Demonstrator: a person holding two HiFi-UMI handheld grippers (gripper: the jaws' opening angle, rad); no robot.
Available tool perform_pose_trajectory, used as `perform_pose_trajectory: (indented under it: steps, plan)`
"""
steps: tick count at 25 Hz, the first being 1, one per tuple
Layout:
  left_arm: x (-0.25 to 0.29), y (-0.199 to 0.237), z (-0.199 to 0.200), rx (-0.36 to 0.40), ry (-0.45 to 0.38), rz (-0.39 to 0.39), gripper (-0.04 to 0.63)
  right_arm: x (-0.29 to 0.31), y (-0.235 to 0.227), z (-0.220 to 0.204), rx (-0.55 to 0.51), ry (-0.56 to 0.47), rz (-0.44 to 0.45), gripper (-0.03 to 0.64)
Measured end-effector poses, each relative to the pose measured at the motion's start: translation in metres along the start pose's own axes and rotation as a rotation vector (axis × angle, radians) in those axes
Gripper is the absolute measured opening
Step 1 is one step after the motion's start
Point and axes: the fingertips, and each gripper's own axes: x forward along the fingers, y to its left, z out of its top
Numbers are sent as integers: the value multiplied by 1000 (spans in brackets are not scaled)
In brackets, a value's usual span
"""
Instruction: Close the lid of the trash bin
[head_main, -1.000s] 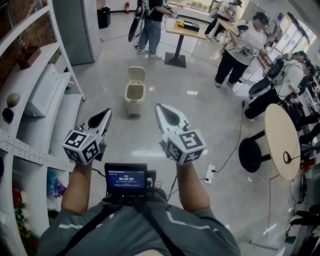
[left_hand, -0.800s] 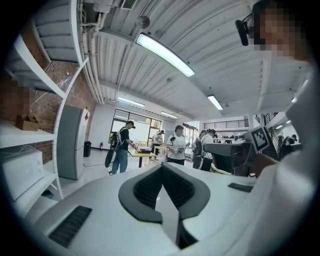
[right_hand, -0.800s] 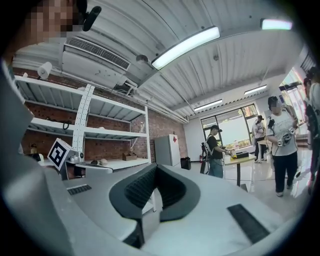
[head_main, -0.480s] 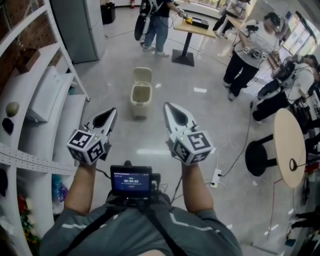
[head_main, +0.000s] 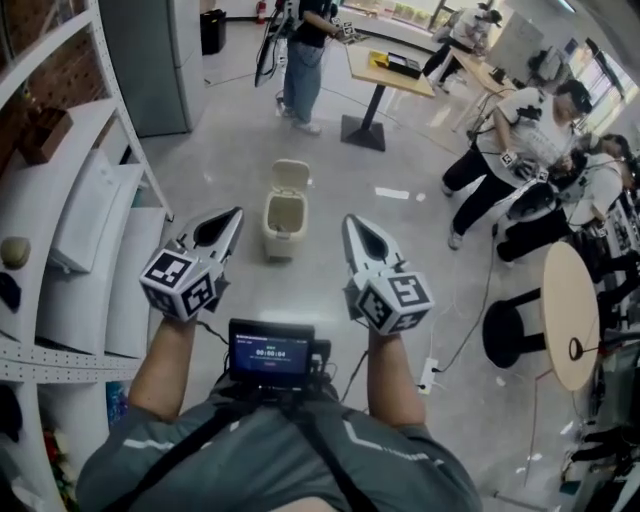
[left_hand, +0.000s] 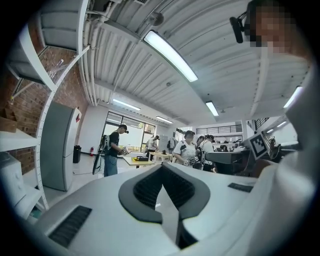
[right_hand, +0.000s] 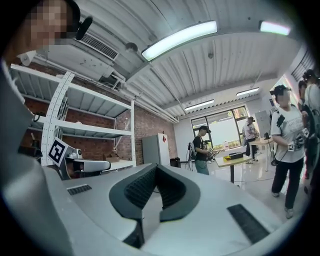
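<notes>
A small beige trash bin (head_main: 284, 218) stands on the grey floor ahead of me, its lid (head_main: 291, 176) tipped up and back. In the head view both grippers are held up in front of my chest, well short of the bin and to either side of it. My left gripper (head_main: 232, 215) has its jaws together with nothing in them, and so does my right gripper (head_main: 352, 222). The left gripper view shows only that gripper's tip (left_hand: 162, 167) against the room, and the right gripper view shows its tip (right_hand: 155, 167) likewise. Neither shows the bin.
White shelving (head_main: 90, 230) runs along my left, with a grey cabinet (head_main: 150, 60) beyond it. A pedestal table (head_main: 385, 70) and several people stand past the bin. A round table (head_main: 565, 310), black stool (head_main: 505, 335) and power strip (head_main: 430, 375) lie to my right.
I have moved a little toward the bin, which now sits slightly nearer between the grippers. Both grippers have risen a bit in the head view and remain shut.
</notes>
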Motion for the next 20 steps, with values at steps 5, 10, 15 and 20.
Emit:
perform_pose_trajectory:
  steps: [5, 10, 15, 20]
  plan:
    - [19, 35, 15, 25, -41, -22, 3, 36, -10, -4, -13, 27, -27, 11]
    - [36, 63, 6, -26, -30, -35, 3, 66, -16, -7, -24, 49, -51, 11]
    - [58, 82, 3, -50, -20, -33, 3, 90, -31, -1, -25, 34, -49, 11]
    - [85, 104, -2, -42, -6, -8, 3, 125, -49, -3, -16, 22, -13, 11]
